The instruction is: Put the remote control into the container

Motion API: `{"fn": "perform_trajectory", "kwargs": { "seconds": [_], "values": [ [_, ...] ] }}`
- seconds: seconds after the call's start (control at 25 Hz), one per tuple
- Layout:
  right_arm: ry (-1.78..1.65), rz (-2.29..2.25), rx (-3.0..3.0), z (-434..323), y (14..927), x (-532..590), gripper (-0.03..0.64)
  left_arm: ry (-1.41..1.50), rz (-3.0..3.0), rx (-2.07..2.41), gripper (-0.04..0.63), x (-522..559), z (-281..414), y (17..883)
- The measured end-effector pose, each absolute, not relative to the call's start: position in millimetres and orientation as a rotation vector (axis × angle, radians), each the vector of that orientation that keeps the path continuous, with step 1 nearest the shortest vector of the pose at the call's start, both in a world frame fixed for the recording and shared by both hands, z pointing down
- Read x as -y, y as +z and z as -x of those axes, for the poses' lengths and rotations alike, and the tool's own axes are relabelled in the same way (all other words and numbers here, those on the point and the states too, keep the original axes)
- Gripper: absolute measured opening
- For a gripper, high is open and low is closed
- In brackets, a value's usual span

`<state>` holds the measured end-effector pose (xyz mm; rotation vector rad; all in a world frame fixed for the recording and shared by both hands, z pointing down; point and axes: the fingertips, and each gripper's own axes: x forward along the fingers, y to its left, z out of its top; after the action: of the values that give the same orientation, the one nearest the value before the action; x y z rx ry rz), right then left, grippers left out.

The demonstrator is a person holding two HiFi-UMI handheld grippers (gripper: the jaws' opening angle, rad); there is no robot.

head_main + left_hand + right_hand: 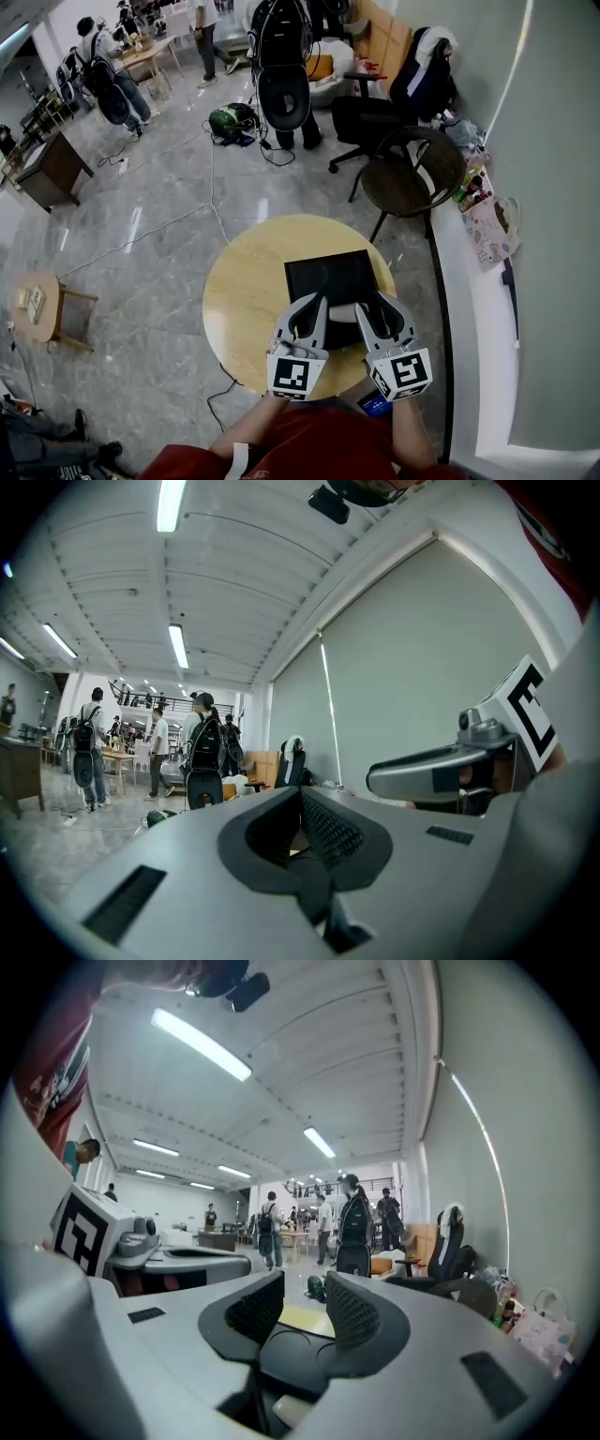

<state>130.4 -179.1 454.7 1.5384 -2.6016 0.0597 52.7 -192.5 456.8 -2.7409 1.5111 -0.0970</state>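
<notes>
The left claw point(300, 825) is shown with its jaws a narrow gap apart and nothing caught between them. The right claw point(305, 1309) is shown with its jaws wider apart and is likewise empty.

In the head view both claws are held side by side above the near part of a round wooden surface point(244, 291) and are pointed away from the person. A pale remote control point(342, 312) is seen in the gap between them. Its long axis is laid crosswise, left to right, over the near part of a black square container point(328, 277). Whether it lies inside the container or on its near rim cannot be told.

The remote's right end is seen just beside the right claw's inner jaw, so the right claw is judged the nearer. An inward turn would probably be needed before the jaws could be closed across the remote's narrow width.
</notes>
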Motion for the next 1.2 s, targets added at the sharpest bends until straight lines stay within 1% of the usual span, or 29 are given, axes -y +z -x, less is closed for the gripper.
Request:
{"fn": "perform_trajectory", "kwargs": {
  "seconds": [0.16, 0.32, 0.44, 0.48, 0.6, 0.72, 0.88, 1.04, 1.2],
  "values": [
    [-0.044, -1.658, 2.65, -142.7, 429.9, 171.8, 0.143, -0.091, 2.735, -1.513, 0.017, 192.9, -55.8, 453.7],
    [-0.065, -1.775, 2.65, -153.2, 419.6, 166.0, 0.143, -0.086, 2.735, -1.503, 0.017, 191.0, -57.8, 453.3],
    [-0.086, -1.831, 2.637, -158.3, 413.2, 162.8, 0.141, 0.034, 2.71, -1.501, 0.017, 191.8, -57.8, 442.8],
    [-0.091, -1.841, 2.634, -159.8, 412.0, 161.9, 0.142, 0.062, 2.704, -1.501, 0.017, 191.8, -58.2, 440.4],
    [-0.1, -1.868, 2.628, -164.9, 410.1, 159.5, 0.142, 0.021, 2.713, -1.498, 0.017, 189.7, -60.0, 441.9],
    [-0.106, -1.88, 2.622, -165.7, 409.0, 159.2, 0.141, 0.079, 2.704, -1.502, 0.017, 190.8, -59.6, 438.0],
    [-0.124, -1.888, 2.605, -170.1, 410.1, 159.0, 0.141, 0.055, 2.71, -1.492, 0.017, 190.3, -63.0, 441.1],
    [-0.124, -1.876, 2.597, -162.3, 410.7, 156.1, 0.141, 0.096, 2.702, -1.485, 0.017, 189.0, -56.8, 436.7],
    [-0.128, -1.867, 2.592, -164.3, 412.7, 155.2, 0.114, 0.096, 2.701, -1.474, 0.017, 188.6, -61.6, 436.1]
  ]
}}
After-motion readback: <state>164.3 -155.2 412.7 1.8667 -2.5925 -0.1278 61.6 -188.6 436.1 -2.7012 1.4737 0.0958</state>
